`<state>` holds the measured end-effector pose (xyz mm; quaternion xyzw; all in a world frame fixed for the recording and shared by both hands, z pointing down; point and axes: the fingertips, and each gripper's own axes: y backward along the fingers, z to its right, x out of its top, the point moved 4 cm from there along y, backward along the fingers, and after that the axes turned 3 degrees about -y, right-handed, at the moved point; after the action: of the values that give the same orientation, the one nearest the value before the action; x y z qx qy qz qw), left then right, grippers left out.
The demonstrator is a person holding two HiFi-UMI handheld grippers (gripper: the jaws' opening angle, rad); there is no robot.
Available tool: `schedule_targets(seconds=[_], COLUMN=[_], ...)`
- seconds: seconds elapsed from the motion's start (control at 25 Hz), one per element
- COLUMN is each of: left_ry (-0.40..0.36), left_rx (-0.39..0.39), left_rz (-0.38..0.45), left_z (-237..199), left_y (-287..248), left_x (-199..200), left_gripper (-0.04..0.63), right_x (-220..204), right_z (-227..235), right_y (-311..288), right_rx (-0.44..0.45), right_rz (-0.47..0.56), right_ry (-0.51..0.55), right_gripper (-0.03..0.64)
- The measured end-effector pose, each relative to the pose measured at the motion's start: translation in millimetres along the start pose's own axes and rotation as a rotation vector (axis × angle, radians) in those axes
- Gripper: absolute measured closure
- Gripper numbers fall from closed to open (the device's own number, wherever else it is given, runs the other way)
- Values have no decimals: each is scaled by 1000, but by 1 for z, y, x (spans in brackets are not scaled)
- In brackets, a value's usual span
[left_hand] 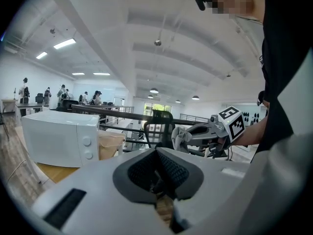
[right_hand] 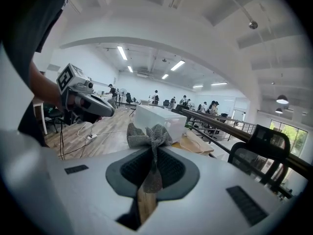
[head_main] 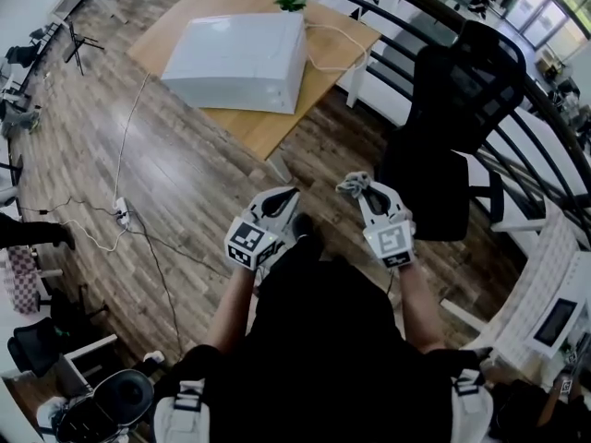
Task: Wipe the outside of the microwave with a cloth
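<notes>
Between the pads of our right claw [right_hand: 152, 155] we pinch a grey cloth [right_hand: 149, 133], its bunched end sticking out past the tips. Our left claw [left_hand: 157, 173], near it, is clenched on nothing. Both hang over the wooden floor [head_main: 185, 183], well apart from the white microwave [head_main: 238, 61], which sits ahead on a wooden surface [head_main: 268, 132]. A black office chair [head_main: 452, 109] stands to the right, beside a dark railing [right_hand: 220, 123].

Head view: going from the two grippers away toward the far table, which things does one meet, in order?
left gripper and right gripper side by side, cloth in the right one → wooden table → microwave → green plant
</notes>
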<state>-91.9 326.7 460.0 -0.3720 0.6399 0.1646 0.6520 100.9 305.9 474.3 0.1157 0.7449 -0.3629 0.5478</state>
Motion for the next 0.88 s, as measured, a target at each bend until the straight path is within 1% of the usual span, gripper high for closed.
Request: schedule_targets(seconds=[0.36, 0.64, 0.88], left_ry=[21, 3, -17], left_rx=[-30, -89, -126], left_rz=[-5, -5, 6], left_z=[-64, -110, -135], left_y=[-14, -37, -50], left_x=[-1, 11, 24], left_gripper=[592, 592, 592], right_x=[25, 40, 45], right_z=[6, 16, 22], right_y=[-54, -89, -109], right_rx=[-18, -70, -103], right_rz=[-1, -3, -12], right_ry=[33, 12, -10], right_gripper=[589, 589, 589])
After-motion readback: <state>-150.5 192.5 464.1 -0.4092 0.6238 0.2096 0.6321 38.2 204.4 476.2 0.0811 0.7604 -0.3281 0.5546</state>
